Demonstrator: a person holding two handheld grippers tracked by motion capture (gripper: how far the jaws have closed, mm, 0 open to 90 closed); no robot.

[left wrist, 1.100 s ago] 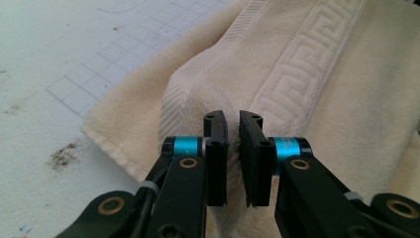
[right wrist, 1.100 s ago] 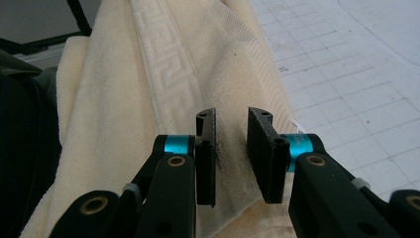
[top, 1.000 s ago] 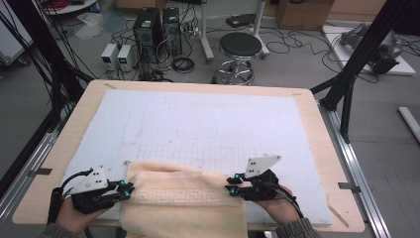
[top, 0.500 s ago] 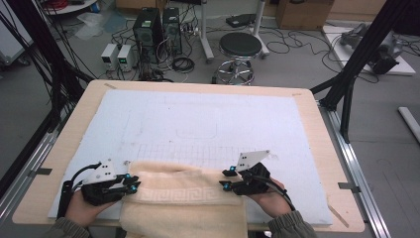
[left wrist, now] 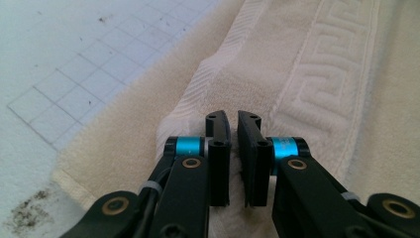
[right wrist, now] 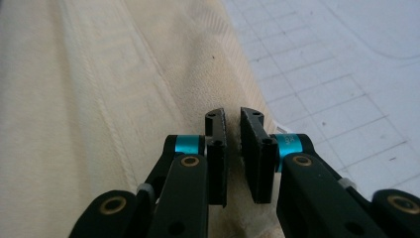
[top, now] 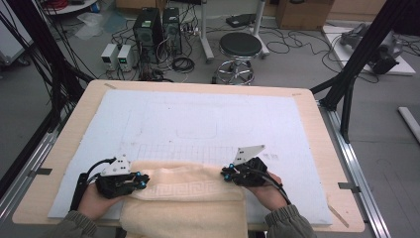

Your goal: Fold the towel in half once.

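While a second ago the left gripper point(top: 140, 180) and right gripper point(top: 225, 173) sat wider apart at the towel's point(top: 190, 196) ends, both have come inward over it. Their jaws have just been closing and now pinch folds of the towel. It lies folded at the desk's point(top: 322, 148) near edge, its front part hanging over.

Pale wooden counter point(top: 317, 148) under a white gridded mat point(top: 198, 119), black round stool point(top: 239, 45) on the grey floor beyond, two black computer towers point(top: 158, 27) amid tangled cables, small white power boxes point(top: 118, 54), cardboard box point(top: 302, 12), black frame struts point(top: 361, 54) at right
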